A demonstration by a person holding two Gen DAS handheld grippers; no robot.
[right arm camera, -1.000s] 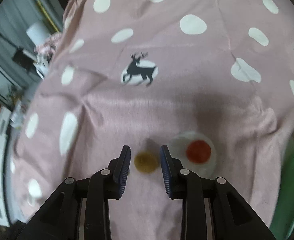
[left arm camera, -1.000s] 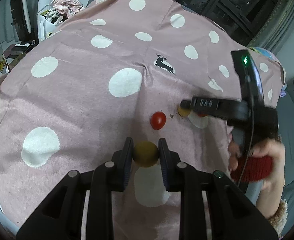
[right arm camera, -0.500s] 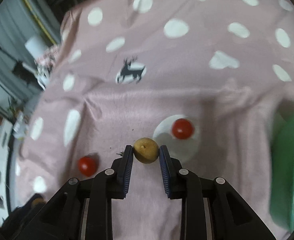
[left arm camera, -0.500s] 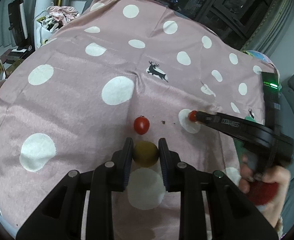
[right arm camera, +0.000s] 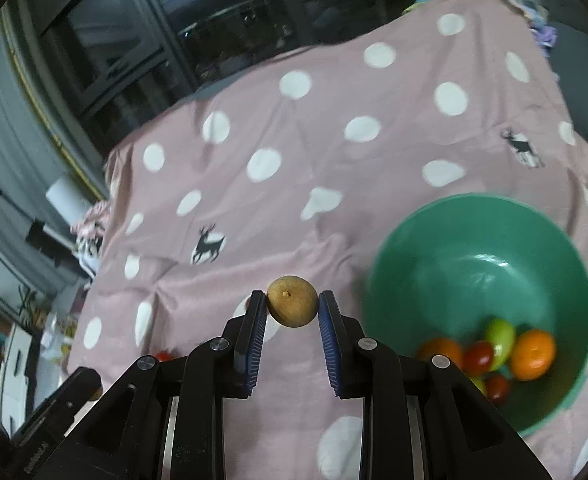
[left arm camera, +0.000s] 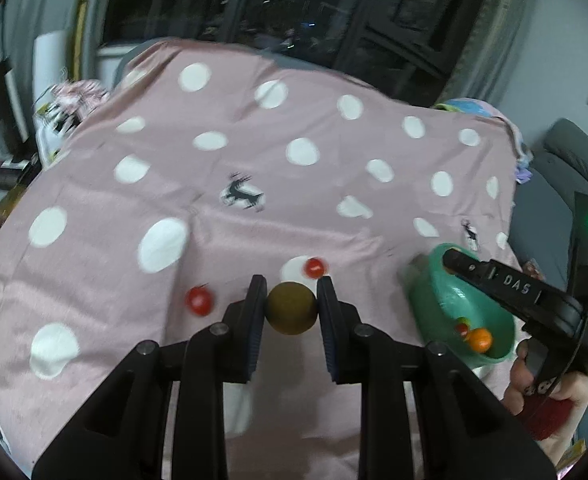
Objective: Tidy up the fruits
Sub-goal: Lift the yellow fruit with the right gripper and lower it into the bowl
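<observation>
A pink cloth (left arm camera: 254, 152) with white dots and deer figures lies before dark windows (right arm camera: 166, 32).

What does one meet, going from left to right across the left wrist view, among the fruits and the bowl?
Red tomato on the cloth → brown round fruit held in the left tongs → green bowl → orange fruit inside the bowl.

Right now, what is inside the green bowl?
The bowl holds two oranges, red tomatoes and a green fruit. The right gripper's finger covers the near edge, so anything there is hidden.
</observation>
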